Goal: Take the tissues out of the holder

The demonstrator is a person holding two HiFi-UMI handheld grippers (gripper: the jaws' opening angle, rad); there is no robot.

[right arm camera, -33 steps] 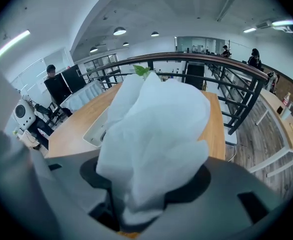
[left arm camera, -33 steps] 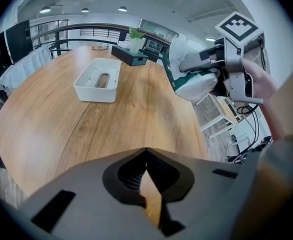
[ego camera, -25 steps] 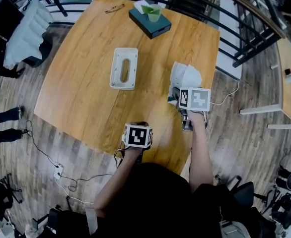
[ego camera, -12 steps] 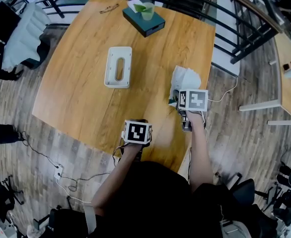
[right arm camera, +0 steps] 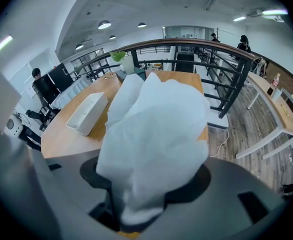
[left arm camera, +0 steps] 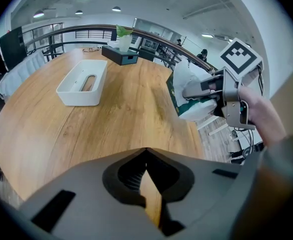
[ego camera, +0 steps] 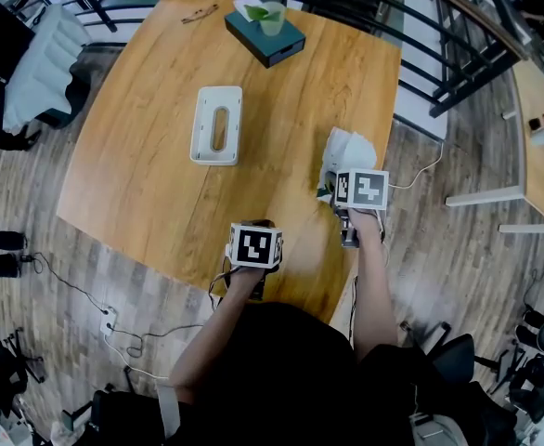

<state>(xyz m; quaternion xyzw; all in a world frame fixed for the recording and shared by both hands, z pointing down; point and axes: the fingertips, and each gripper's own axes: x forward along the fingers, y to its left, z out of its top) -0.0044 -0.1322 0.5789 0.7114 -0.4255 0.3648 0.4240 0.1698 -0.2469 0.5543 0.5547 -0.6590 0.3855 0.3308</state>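
- My right gripper (right arm camera: 136,211) is partly open, its jaws clamped on a thick wad of white tissues (right arm camera: 154,134); the pads press on the wad's near end, which fills the gap between them.
- The wad's long axis runs along the line my right gripper points. The pinched end is toward me and the loose, crumpled end billows out away from me, toward the far side of the desk (ego camera: 151,184).
- From the left gripper view, a dark green strip shows along the underside of the wad, near the jaws.
- In the head view the wad sits at the right edge of the desk, just ahead of my right gripper's marker cube. I cannot tell whether it touches the wood.
- My left gripper (left arm camera: 146,151) has its jaws together at the tips, and only a thin sliver of desk shows behind them. Nothing is between them, and it hangs over the near edge of the desk, well apart from the wad.
- The white tissue holder (ego camera: 202,110) lies flat near the middle of the desk, to the left of the tissues and well apart from both grippers. Its long axis runs away from me and the oval slot in its top faces up.
- A dark teal tissue box (ego camera: 277,43) stands at the far edge of the desk, with a pale sheet sticking up from it.
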